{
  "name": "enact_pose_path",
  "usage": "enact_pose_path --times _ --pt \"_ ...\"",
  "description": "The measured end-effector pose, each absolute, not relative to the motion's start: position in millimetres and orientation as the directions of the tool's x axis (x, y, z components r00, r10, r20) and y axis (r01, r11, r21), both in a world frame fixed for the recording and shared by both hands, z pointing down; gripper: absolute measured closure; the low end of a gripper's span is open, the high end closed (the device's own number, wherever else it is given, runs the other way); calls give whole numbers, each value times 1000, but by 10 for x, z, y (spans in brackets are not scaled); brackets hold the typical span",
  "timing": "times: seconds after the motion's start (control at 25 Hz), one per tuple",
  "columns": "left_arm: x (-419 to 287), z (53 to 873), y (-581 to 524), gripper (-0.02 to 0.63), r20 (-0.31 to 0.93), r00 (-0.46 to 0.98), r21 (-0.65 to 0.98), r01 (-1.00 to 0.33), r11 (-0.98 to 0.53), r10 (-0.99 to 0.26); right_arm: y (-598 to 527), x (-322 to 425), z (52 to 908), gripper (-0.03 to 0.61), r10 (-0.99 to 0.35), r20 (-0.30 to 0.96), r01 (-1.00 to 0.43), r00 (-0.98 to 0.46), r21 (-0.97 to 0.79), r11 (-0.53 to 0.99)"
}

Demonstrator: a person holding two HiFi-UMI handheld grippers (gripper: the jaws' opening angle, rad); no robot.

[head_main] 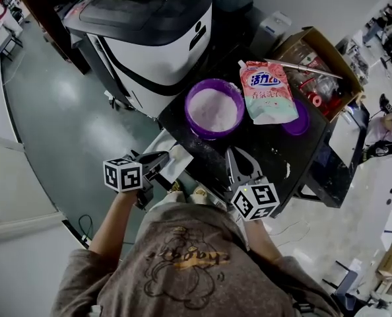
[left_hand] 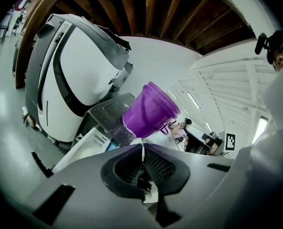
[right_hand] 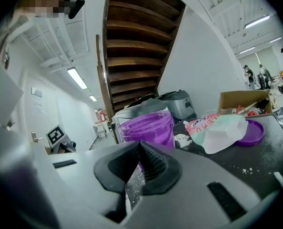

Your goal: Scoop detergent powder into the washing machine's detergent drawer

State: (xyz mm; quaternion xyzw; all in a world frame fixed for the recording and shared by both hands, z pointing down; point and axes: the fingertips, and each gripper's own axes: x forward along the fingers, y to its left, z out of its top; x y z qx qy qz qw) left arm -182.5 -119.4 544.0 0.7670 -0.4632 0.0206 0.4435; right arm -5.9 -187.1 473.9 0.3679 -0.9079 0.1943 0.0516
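- Two in all: left hand-held gripper (head_main: 162, 158), right hand-held gripper (head_main: 241, 156)
- One washing machine (head_main: 156, 38)
- One purple tub (head_main: 214, 108) of white powder
- One detergent pouch (head_main: 268, 92)
- One purple lid (head_main: 296, 121)
- One cardboard box (head_main: 321, 51)
- One worktop (head_main: 262, 150)

Left gripper (left_hand: 142, 163) jaws closed on a thin white strip (left_hand: 142, 150), purple tub (left_hand: 148, 111) just beyond, tilted in frame, dark powder-flecked table (left_hand: 103, 111) under it, white washer (left_hand: 75, 75) at left, wooden stairs (left_hand: 148, 8) overhead.
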Motion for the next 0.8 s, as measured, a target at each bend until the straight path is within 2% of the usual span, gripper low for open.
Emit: enact_pose_path --times 0.52,0.8 --pt "-1825 5595 -1131 589 533 494 550 -819 -162 -687 -1713 2 4727 575 -663 231 -699 -712 -328 636" --pt "-1787 5742 -1128 589 573 492 454 -856 -246 -656 -1549 -16 4735 575 -699 237 -733 -675 -327 597"
